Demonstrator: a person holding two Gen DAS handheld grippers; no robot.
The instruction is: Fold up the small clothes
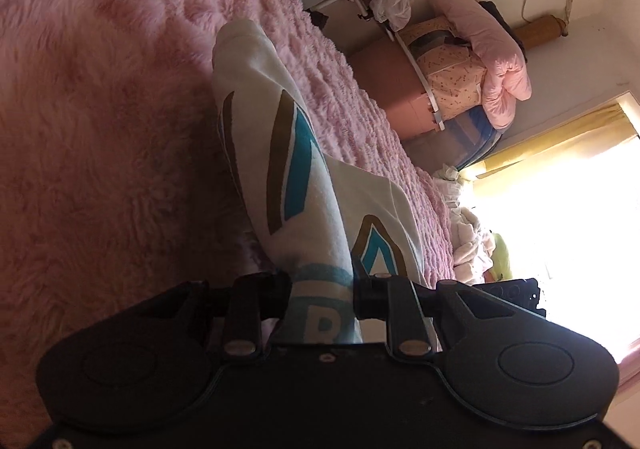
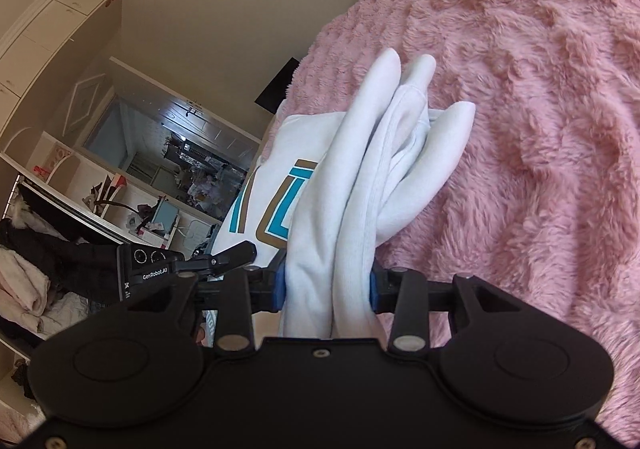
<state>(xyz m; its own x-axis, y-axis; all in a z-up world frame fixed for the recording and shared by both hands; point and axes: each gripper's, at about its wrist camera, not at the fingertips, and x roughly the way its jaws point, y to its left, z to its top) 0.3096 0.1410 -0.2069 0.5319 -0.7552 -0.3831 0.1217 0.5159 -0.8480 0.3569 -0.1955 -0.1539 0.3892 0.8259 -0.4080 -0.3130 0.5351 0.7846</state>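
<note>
Grippers tilt slightly down over pink blanket point(image 2: 540, 97); left gripper point(image 1: 322, 289) & right gripper point(image 2: 328, 283) each clamp white shirt point(image 2: 360, 177), bunched folds btwn pads.

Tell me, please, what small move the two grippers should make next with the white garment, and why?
Probably lower it onto the pink blanket and spread it flat. Both the left gripper and the right gripper are clamped on the white printed garment, which hangs bunched in thick folds between them, above the bed; it seems too crumpled to fold as it is.
</note>
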